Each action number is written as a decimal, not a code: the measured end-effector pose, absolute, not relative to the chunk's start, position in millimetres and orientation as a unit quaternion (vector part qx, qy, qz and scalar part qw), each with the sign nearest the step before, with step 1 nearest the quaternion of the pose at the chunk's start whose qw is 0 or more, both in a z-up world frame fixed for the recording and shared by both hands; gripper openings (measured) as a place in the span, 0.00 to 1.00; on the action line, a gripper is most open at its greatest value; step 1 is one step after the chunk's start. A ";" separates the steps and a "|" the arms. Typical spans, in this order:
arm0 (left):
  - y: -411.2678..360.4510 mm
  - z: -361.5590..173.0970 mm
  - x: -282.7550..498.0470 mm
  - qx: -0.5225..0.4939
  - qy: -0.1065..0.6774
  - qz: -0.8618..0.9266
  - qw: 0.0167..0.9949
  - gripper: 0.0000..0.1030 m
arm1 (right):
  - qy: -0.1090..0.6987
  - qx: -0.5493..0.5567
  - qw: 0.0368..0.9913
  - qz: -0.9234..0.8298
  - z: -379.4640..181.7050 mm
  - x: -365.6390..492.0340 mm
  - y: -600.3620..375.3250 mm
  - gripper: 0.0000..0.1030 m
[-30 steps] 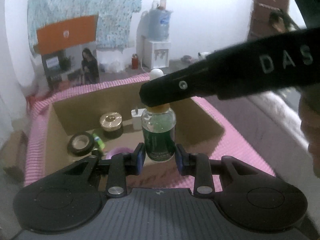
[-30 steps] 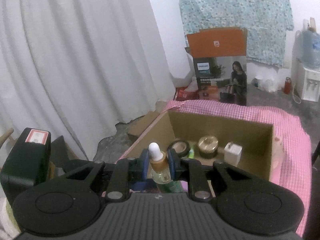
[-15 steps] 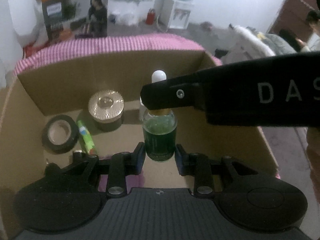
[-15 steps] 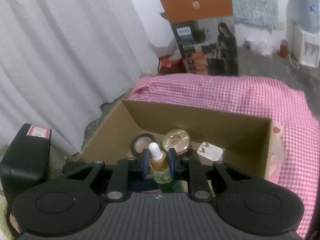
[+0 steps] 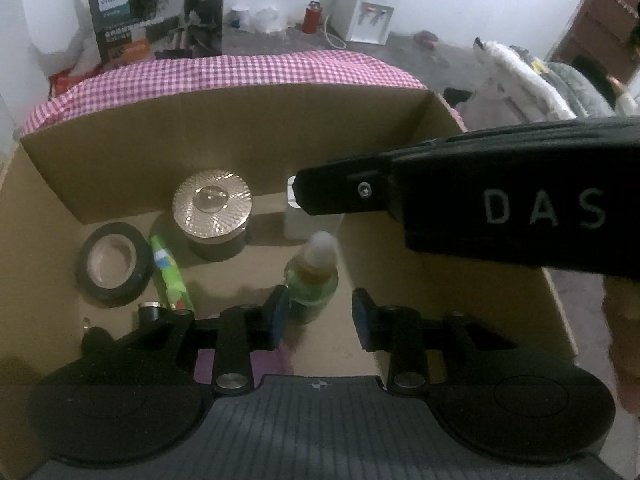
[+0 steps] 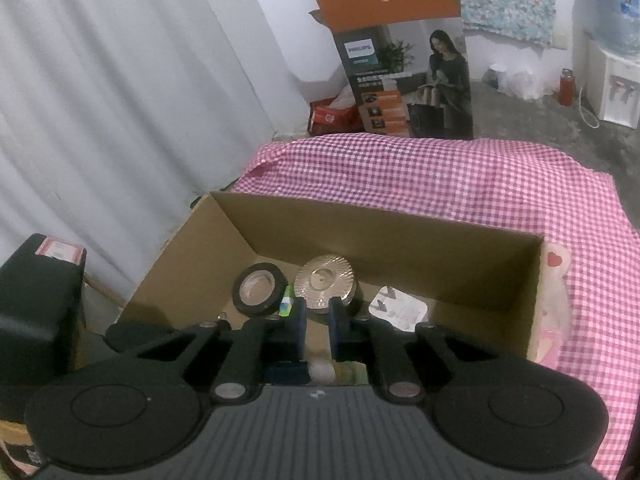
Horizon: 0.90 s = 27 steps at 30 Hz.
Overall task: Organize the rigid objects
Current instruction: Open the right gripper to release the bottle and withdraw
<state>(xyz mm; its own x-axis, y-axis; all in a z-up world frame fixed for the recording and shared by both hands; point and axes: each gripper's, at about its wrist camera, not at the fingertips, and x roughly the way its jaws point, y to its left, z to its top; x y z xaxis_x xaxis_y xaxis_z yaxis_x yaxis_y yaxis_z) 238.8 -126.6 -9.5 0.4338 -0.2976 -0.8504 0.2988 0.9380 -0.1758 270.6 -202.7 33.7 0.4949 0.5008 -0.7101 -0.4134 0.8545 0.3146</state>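
Note:
A green dropper bottle (image 5: 312, 280) with a white bulb stands blurred and tilted on the floor of the cardboard box (image 5: 240, 128). It sits between the fingers of my left gripper (image 5: 320, 308). It leans on the left pad, with a gap to the right pad, and the jaws are opening. One finger (image 5: 340, 190) of my right gripper reaches in from the right above the bottle without touching it. In the right wrist view my right gripper (image 6: 318, 318) is shut on nothing. The bottle's bulb (image 6: 320, 372) shows just below its fingers.
Inside the box lie a black tape roll (image 5: 112, 264), a green tube (image 5: 170, 276), a gold-lidded jar (image 5: 212, 204) and a white charger (image 5: 304, 220). A pink checked cloth (image 6: 400, 176) lies under the box. A black case (image 6: 40, 300) stands to the left.
Both grippers sank into the box. The right gripper let go of the bottle's cap and closed empty. The left jaws widened and the bottle dropped lower and tilted.

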 end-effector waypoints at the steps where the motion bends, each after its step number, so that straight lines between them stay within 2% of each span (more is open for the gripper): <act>1: -126.3 -9.6 238.3 -0.001 0.502 -0.178 0.846 0.33 | 0.427 0.052 0.863 0.267 35.3 270.6 -203.8 0.12; 3: -125.3 -9.4 237.5 -0.004 0.504 -0.179 0.845 0.35 | 0.426 0.054 0.863 0.267 36.7 268.2 -205.1 0.12; 5: -125.4 -7.0 233.6 -0.003 0.502 -0.176 0.847 0.43 | 0.426 0.057 0.863 0.265 38.8 266.5 -208.4 0.12; 13: -123.8 23.4 192.5 0.005 0.459 -0.189 0.868 0.58 | 0.403 0.085 0.874 0.260 60.9 233.2 -223.6 0.15; 16: -122.9 38.9 164.5 0.011 0.435 -0.204 0.877 0.65 | 0.383 0.108 0.879 0.262 76.0 205.7 -233.3 0.23; 18: -116.7 48.6 142.6 0.018 0.418 -0.214 0.883 0.69 | 0.365 0.124 0.884 0.265 86.3 182.9 -240.2 0.41; 20: -107.6 55.9 121.3 0.024 0.403 -0.219 0.888 0.71 | 0.343 0.133 0.890 0.270 95.0 156.8 -244.9 0.53; 22: -94.8 61.0 98.8 0.026 0.389 -0.222 0.894 0.74 | 0.327 0.135 0.894 0.276 98.6 130.5 -246.0 0.54; 27: -58.1 65.1 54.8 0.030 0.362 -0.200 0.910 0.76 | 0.316 0.156 0.889 0.293 85.1 80.4 -240.0 0.67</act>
